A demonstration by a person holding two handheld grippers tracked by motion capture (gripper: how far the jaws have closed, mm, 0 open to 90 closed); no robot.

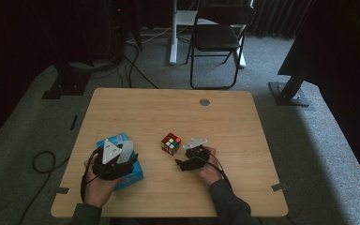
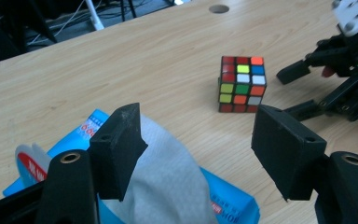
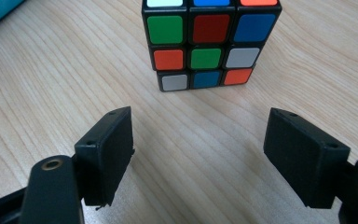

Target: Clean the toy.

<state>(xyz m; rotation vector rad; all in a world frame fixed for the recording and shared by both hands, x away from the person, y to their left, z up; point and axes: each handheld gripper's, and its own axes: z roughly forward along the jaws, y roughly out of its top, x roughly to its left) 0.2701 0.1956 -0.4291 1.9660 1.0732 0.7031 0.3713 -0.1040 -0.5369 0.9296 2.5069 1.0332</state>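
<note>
Blue pack [image 2: 233, 200] of tissues under my left gripper [image 2: 198, 154]: red print on a white patch at its near end, more red characters along the edge, none clear enough to read. One white tissue [image 2: 168, 177] stands up out of the pack, rising between my left jaws. Jaws spread wide; the left one sits against the tissue's side, the right one well clear, so nothing pinched.

Cube [image 1: 170, 143] sits on the wooden table [image 1: 136, 108], about mid-table, between my two hands and just beside the right gripper [image 1: 180, 164]. No writing on it. Stickers mixed on every face I see. From the right gripper view [image 3: 198, 156] the near face reads green, red, blue across the upper row, then orange, green, white, then white, blue, orange. It rests flat on one face, top level, one corner edge turned toward the left gripper. Equal sides, so no long axis to note.

Right jaws spread, empty, pointing straight at the cube, bare wood between them; cube ahead of the tips, not touched.

Around: pack lies at the table's left near side, its long side angled away from me toward the table's middle. Round grey cap [image 1: 204, 101] near the far edge. Black folding chair [image 1: 218, 37] beyond the table, cables [image 1: 136, 65] on the grey carpet, dark stands to either side. Nothing lies between the right gripper and the cube.
</note>
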